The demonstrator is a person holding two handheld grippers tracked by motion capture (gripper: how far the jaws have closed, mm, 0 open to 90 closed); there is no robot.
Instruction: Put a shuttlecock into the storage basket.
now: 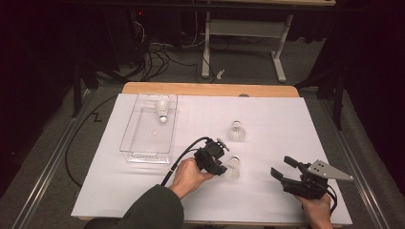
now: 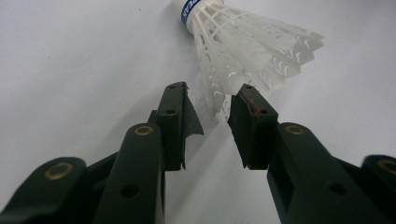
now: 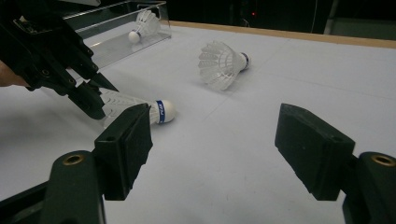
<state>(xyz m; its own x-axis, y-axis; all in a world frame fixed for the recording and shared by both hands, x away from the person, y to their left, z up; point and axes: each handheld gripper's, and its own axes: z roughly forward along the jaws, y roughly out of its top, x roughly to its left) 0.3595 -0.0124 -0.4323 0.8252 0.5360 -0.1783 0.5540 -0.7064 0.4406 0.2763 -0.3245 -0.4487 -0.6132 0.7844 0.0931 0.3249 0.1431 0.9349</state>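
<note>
While I watch from the high view, my left gripper [image 1: 223, 168] sits just below the middle of the frame, its tips at the skirt end of a white shuttlecock [image 1: 232, 168] lying on its side on the white table sheet [image 1: 286, 129]. In the left gripper view that shuttlecock [image 2: 243, 46] fills the upper middle, cork and blue band at the top edge, feathers fanning down toward the jaws; the jaws stand partly apart with a clear gap, and the lower feather tips reach into it beside the right-hand jaw, though I cannot tell whether a pad is pressing on them. I read these fingers as not yet clamped on the skirt. My right gripper [image 1: 282, 168] rests at the lower right of the high view, its jaws spread wide with only bare sheet between them, well apart from the shuttlecock. From the right gripper view I see the same shuttlecock [image 3: 140, 108] at centre left, with the left gripper [image 3: 88, 100] over its feathers. A second shuttlecock [image 1: 236, 130] lies near the centre of the high view, and a third [image 1: 163, 109] rests inside the clear tray [image 1: 138, 143] at the upper left.
</note>
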